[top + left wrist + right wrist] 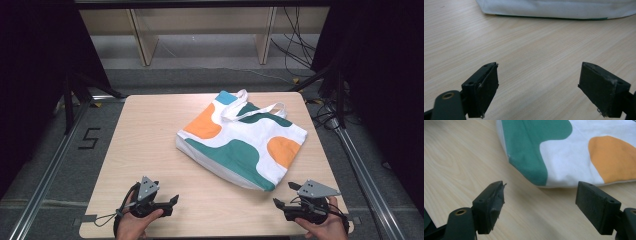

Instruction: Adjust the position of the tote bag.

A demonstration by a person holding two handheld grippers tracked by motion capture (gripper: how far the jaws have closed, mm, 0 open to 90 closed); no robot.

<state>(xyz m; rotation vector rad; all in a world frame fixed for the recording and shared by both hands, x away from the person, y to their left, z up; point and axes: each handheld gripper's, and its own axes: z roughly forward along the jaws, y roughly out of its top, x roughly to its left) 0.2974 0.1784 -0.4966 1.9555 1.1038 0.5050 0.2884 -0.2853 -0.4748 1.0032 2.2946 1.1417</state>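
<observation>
A flat tote bag (242, 140) lies mid-table; the left gripper (174, 201) and right gripper (283, 194) are held wide open, empty — an edge-first approach is probably best.

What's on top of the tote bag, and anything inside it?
On the tote bag, its own two white handles lie folded over the top edge. It lies flat on the wooden table. Its fabric hides the inside, so I cannot tell its contents.
</observation>
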